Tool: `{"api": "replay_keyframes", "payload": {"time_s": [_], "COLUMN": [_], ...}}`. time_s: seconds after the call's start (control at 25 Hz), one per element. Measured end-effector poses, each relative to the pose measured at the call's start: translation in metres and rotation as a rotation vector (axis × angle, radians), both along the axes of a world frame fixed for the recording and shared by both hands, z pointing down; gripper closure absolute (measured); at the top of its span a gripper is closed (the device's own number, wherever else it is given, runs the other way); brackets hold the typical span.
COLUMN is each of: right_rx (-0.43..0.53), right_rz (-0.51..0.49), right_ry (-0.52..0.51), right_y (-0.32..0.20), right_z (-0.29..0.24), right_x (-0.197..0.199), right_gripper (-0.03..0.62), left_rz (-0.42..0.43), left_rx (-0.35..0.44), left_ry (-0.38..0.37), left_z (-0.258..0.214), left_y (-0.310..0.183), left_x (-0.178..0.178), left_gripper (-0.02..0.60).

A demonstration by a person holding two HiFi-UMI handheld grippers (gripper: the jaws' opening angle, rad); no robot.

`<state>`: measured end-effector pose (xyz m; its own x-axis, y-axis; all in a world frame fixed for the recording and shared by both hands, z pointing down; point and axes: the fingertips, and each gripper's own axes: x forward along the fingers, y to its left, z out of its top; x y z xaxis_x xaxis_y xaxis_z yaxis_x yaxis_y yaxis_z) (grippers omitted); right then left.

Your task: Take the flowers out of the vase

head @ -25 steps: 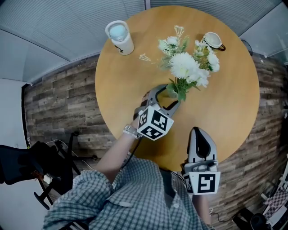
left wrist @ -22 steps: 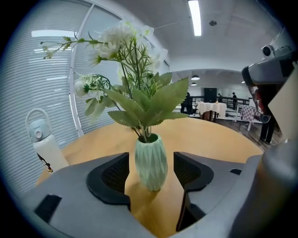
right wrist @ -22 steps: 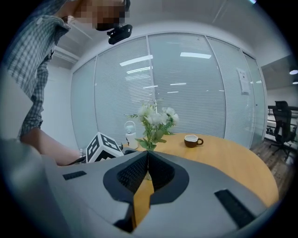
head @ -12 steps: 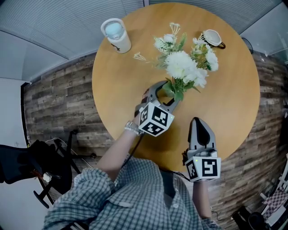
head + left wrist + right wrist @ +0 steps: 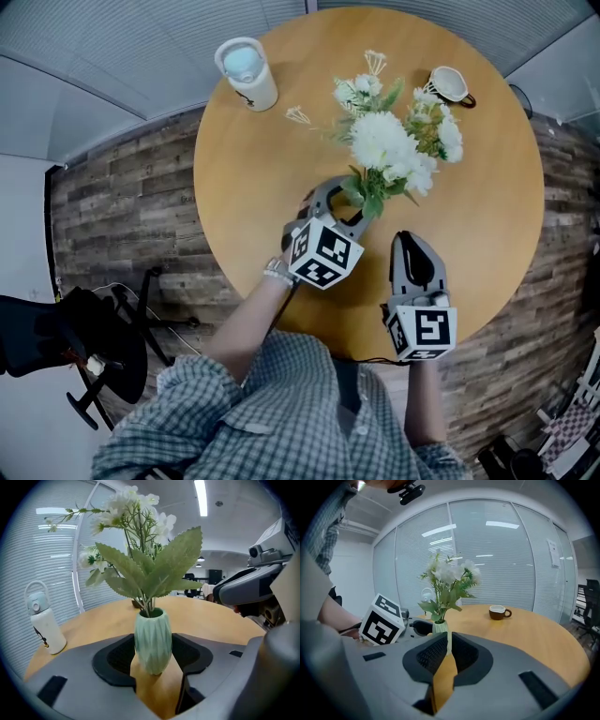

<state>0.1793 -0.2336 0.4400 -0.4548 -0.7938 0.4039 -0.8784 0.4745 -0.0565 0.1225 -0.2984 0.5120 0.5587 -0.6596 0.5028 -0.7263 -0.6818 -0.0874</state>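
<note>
From the head view, the round wooden bench (image 5: 253,187) carries a white flask (image 5: 248,75) at the far left, a brown cup (image 5: 448,84) at the far right, and the white flowers (image 5: 384,141) near its middle. Their stems are still in the vase (image 5: 356,190), which is mostly hidden under the leaves. The left tool (image 5: 354,199) reaches around the vase's base, and the right tool (image 5: 412,242) hangs just right of it, over the bench's near edge. In the left gripper view, the pale green ribbed vase (image 5: 152,641) stands upright on the bench between the left tool's (image 5: 154,660) two dark pads. The jaws have just been closing, and the pads now meet the vase's widest part on both sides. The flask (image 5: 44,625) stands off to the left. In the right gripper view, the right tool (image 5: 447,656) has its jaws pressed together with nothing between them. Beyond them stand the vase (image 5: 439,627) with its flowers (image 5: 450,573), and the cup (image 5: 499,612) further right.
</note>
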Motion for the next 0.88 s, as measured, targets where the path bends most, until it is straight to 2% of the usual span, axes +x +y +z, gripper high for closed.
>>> {"api": "replay_keyframes", "payload": {"time_s": [0.2, 0.28, 0.36, 0.88], "right_rx": [-0.005, -0.006, -0.001, 0.060], "right_rz": [-0.072, -0.112, -0.137, -0.195], "right_ry": [0.035, 0.053, 0.061, 0.034], "right_y": [-0.013, -0.018, -0.023, -0.059], "right_z": [0.012, 0.016, 0.018, 0.012], "right_x": [-0.016, -0.025, -0.035, -0.068], "right_gripper": [0.577, 0.511, 0.493, 0.448], "left_rz": [-0.011, -0.013, -0.012, -0.012], "left_rx": [-0.001, 0.001, 0.002, 0.002], "left_ry": [0.018, 0.021, 0.022, 0.023], "left_z": [0.001, 0.001, 0.001, 0.001], "left_y": [-0.001, -0.001, -0.001, 0.000], "left_x": [-0.001, -0.001, -0.001, 0.000], "left_gripper": [0.327, 0.327, 0.327, 0.328]}}
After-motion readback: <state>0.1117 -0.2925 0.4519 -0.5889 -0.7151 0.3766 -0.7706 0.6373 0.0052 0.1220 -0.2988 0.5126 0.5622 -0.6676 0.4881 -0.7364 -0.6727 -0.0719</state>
